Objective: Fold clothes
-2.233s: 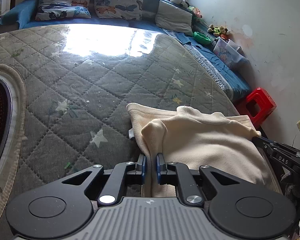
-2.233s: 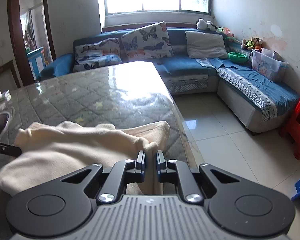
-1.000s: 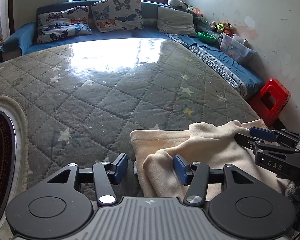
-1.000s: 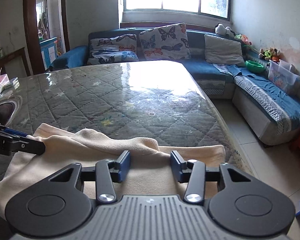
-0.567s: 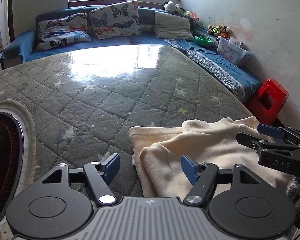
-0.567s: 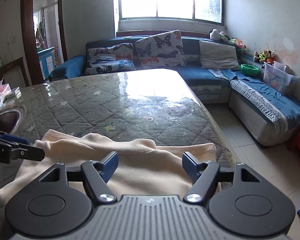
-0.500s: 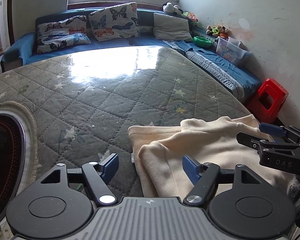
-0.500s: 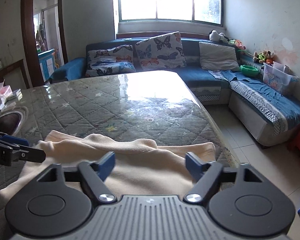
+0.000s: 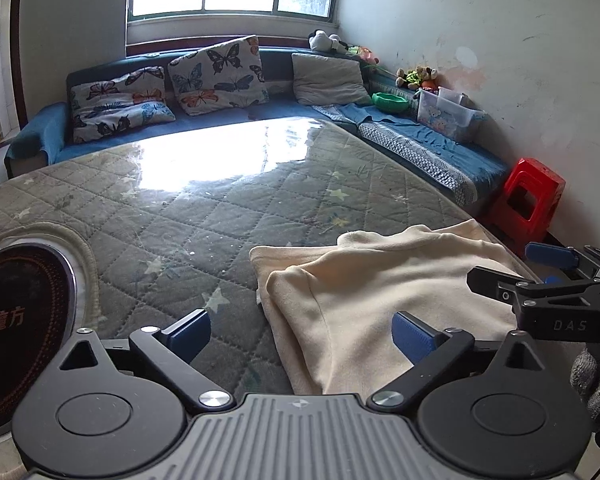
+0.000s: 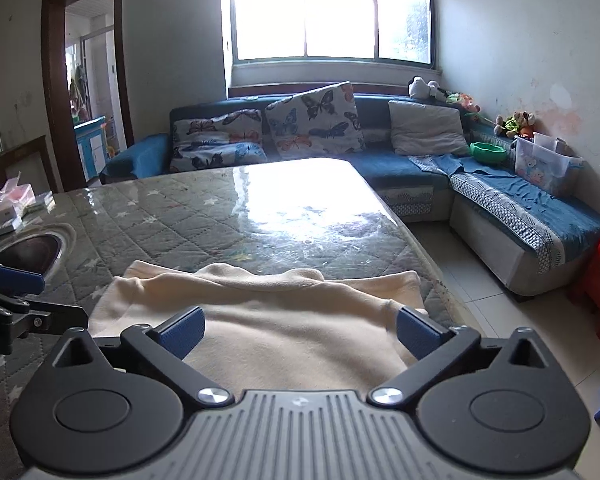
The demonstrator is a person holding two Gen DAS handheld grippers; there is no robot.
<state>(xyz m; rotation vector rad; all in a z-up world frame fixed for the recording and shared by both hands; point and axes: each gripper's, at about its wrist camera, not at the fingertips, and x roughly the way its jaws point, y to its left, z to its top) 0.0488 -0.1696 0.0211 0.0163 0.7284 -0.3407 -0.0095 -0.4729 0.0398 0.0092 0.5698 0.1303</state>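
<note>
Hand-held gripper above soft cream garment

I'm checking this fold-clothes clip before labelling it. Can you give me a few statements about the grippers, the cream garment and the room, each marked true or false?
1. Both grippers are open. True: the left gripper and the right gripper each have their jaws spread, with nothing between them.
2. The cream garment hangs in the air. False: it lies folded on the quilted table cover.
3. The garment sits near the table's right edge. True.
4. The red stool stands on the table. False: it is on the floor by the wall.
5. The sofa cushions show butterflies. True.
</note>
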